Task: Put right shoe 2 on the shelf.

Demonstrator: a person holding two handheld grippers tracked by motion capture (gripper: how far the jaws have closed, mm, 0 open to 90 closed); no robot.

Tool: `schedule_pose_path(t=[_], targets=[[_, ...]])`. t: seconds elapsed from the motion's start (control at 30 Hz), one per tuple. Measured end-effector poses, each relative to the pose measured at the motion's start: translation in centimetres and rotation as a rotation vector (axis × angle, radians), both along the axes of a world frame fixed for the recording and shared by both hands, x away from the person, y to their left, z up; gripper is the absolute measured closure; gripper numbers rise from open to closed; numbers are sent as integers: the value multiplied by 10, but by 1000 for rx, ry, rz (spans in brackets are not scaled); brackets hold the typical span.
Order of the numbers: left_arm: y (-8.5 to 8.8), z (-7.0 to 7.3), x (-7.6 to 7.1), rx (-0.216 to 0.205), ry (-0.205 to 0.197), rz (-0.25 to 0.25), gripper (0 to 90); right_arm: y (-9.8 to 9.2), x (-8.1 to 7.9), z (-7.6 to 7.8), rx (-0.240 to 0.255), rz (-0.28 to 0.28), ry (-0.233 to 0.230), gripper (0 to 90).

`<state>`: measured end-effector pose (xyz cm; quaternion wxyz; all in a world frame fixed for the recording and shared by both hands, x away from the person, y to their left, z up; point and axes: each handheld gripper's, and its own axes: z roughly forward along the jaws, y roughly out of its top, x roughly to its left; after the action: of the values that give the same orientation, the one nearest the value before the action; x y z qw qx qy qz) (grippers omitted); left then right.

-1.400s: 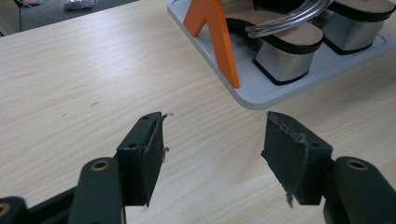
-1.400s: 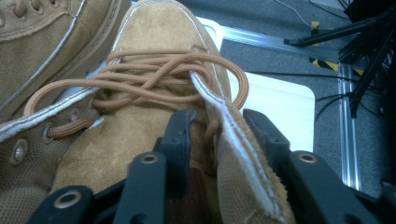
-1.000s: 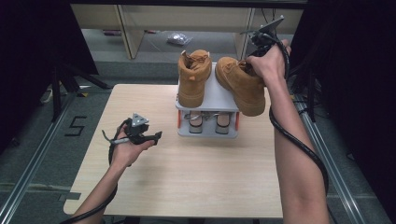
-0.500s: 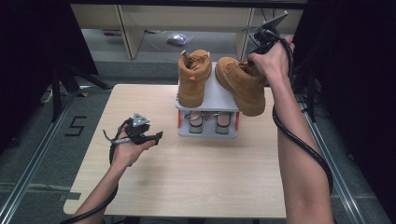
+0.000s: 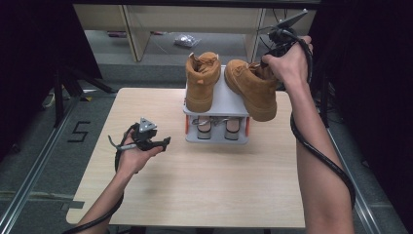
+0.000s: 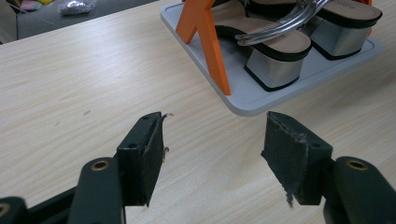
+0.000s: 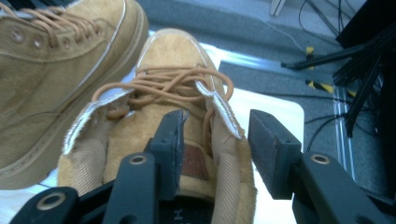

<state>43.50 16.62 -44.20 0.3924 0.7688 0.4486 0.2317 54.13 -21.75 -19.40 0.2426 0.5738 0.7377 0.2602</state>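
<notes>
Grippers, count two. Right gripper (image 7: 212,154) sits at the collar of the right boot (image 5: 251,87): its left jaw stands inside the boot opening against the tongue, its right jaw outside the collar edge, with the collar wall between them. A gap shows between the outer pad and the collar, so the pads straddle the wall without a firm clamp. The jaws have just been closing slightly with the collar between them. In the high view the right hand (image 5: 287,63) is at the boot's heel end, at the rack's right rear corner.

Left gripper (image 6: 212,154) stands open with nothing between its jaws, low over the table (image 5: 146,195), to the left of the rack and well apart from it. The left hand (image 5: 136,156) holds it with the jaws pointing toward the rack base.

Boots, count two, tan, laced. Left boot (image 5: 202,83) stands on the rack's top shelf, toe toward the person. Right boot lies tilted at the shelf's right edge, its sole overhanging the rack's side.

Rack (image 5: 226,100), count one, grey with orange posts, two tiers, at the table's far middle.

Sandals (image 6: 275,51), count two, block-heeled, stand side by side on the rack's lower tier.
</notes>
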Motion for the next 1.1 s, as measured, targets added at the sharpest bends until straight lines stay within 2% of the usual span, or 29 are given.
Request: schedule_pose_path(t=[0.1,0.13,0.2,0.27,0.4,0.47,0.53,0.57,0.6,0.67,0.73,0.8,0.83,0.9,0.93,0.97,1.0,1.03,1.07,1.1], targets=[[1,1,0,21,6,-20,372,0,-6,4,12,-4,-7,570],[-1,1,0,6,1,-13,372,0,-9,5,12,-8,0,573],[-2,0,0,-7,-3,-8,373,-2,-12,6,2,18,-22,580],[-2,0,0,-6,-4,-10,372,-2,-17,8,25,16,-19,588],[-2,0,0,-1,-4,-5,372,-5,-27,8,15,32,-34,596],[-1,1,-1,24,5,-21,372,-8,-31,9,19,38,-33,598],[-1,1,-1,28,6,-24,372,-9,-33,9,34,33,-20,603],[-1,1,-1,25,5,-23,373,-10,-33,8,15,33,-27,607],[-2,1,-1,27,7,-19,372,-11,-36,9,30,26,-20,611],[-2,0,-1,20,6,-22,373,-14,-39,8,18,43,-20,619],[-2,-1,-1,23,12,-23,373,-15,-42,8,43,41,-18,639],[-2,-1,-1,26,11,-24,372,-16,-45,8,35,44,-19,654],[-4,-2,-1,0,3,-9,372,-18,-46,7,20,51,-25,664],[-4,-2,-1,1,3,-11,373,-21,-48,6,19,51,-27,689],[-4,-3,-1,0,3,-10,372,-21,-49,7,29,48,-13,711],[-4,-3,-1,1,3,-11,372,-21,-50,6,21,58,-28,731],[-5,-3,-1,3,4,-11,372,-20,-52,6,44,42,-14,747],[-5,-4,-1,1,6,-13,372,-21,-53,6,33,60,-20,765],[-5,-4,-1,8,9,-14,372,-21,-55,7,42,62,-10,783],[-3,-3,-1,35,17,-28,372,-21,-56,7,33,63,-17,799]])
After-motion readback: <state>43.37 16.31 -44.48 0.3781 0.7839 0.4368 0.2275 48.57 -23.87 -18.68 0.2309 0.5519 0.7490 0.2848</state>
